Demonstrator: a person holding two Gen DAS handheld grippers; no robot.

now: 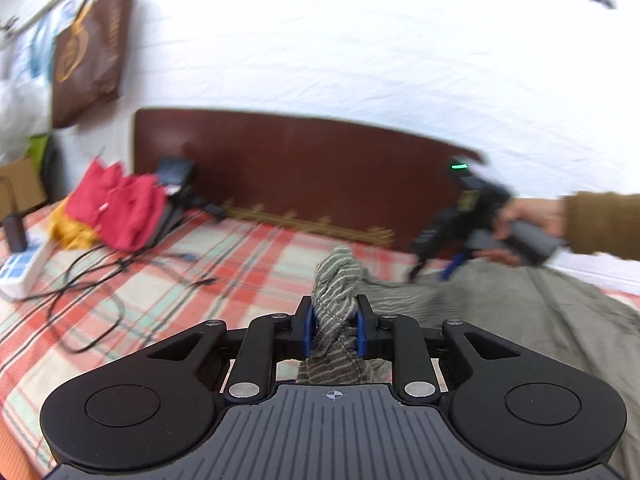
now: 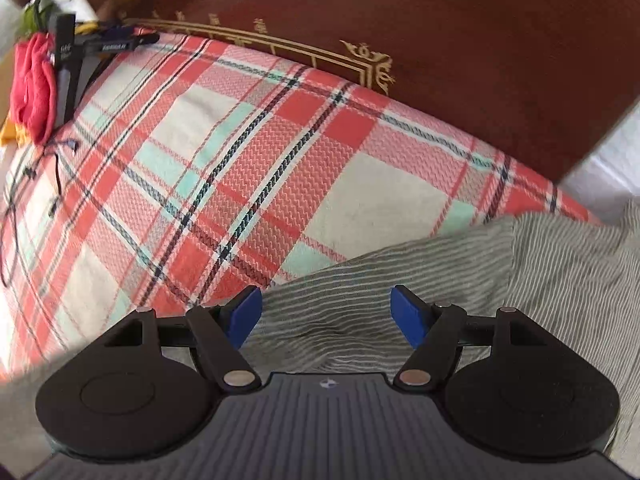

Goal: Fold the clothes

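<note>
A grey-green garment with thin pale stripes lies loosely spread on a plaid-covered bed, toward the bed's right side, near the headboard edge. One bunched fold of it is lifted off the bed and stands up in a crumpled peak (its stripes twisted). The rest lies flat with soft wrinkles.

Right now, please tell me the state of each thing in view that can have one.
left gripper: shut on the striped garment, a bunched fold pinched between the pads.
right gripper: open, over the garment, gripping nothing.
striped garment: lying on the bed, one part lifted by the left gripper.
red clothes: heaped, not folded.
brown bag: hanging on the wall.
cables: loose on the bed.
</note>
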